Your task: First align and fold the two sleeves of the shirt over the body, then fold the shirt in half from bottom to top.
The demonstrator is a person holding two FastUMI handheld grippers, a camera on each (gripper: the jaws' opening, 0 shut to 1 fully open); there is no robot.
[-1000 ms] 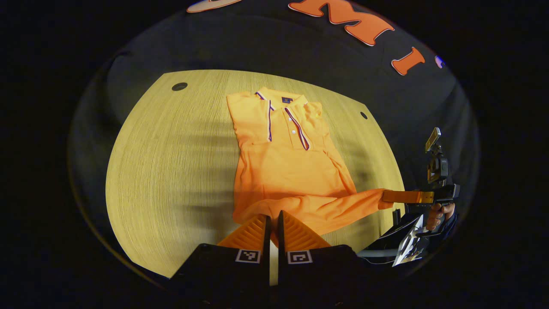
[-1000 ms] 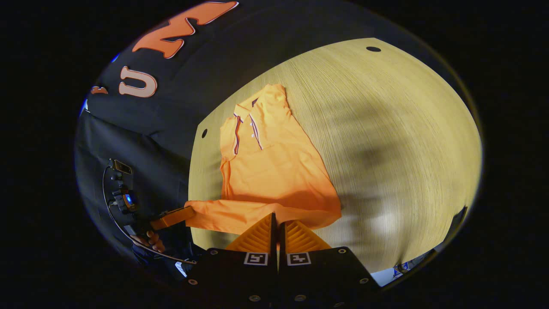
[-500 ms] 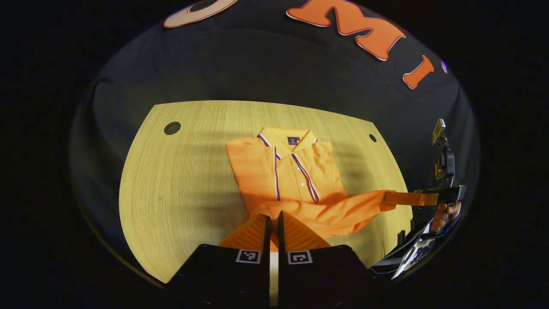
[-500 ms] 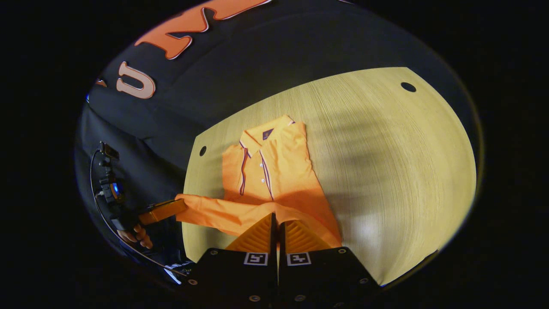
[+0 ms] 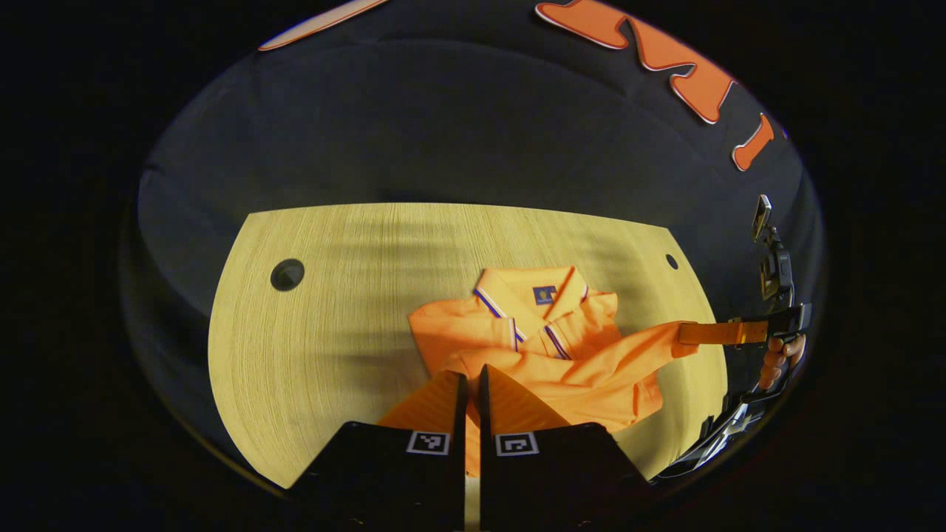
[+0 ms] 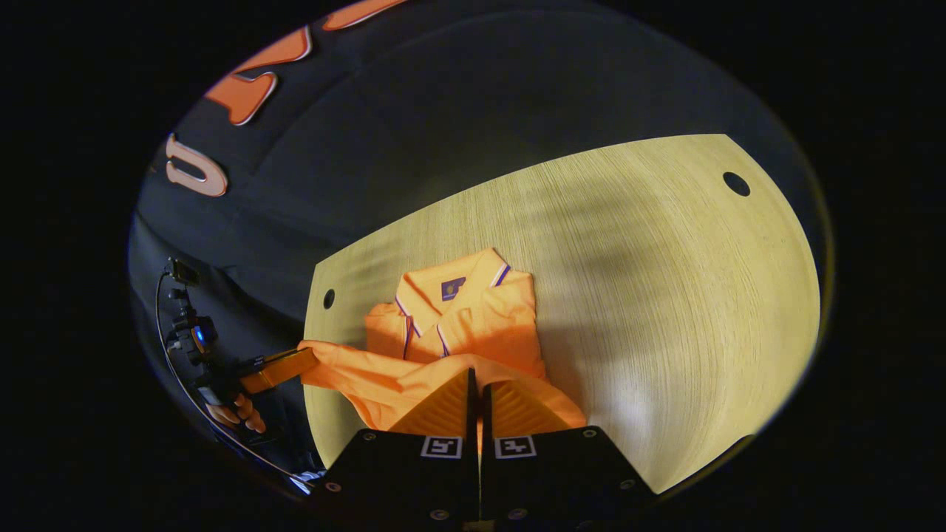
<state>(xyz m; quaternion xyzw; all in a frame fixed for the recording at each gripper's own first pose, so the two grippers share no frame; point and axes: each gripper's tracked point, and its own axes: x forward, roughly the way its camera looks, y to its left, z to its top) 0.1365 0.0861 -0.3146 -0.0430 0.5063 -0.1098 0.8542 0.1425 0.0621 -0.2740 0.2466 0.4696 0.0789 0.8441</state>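
Pinching the shirt's (image 5: pixel 562 355) lifted hem, left gripper (image 5: pixel 471 380) and right gripper (image 6: pixel 478 380) both clamped, collar beyond on table (image 5: pixel 332 332).

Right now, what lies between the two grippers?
The shirt's lifted hem: in the left gripper view it spans from the left gripper to the right gripper, above the table.

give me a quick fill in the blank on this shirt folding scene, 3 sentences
1. The shirt is coloured ____.
2. It lies on a wooden ____.
3. The left gripper and the right gripper have their jaws shut on the shirt's ____ edge, carrying it towards the collar.

Missing words: orange; table; bottom
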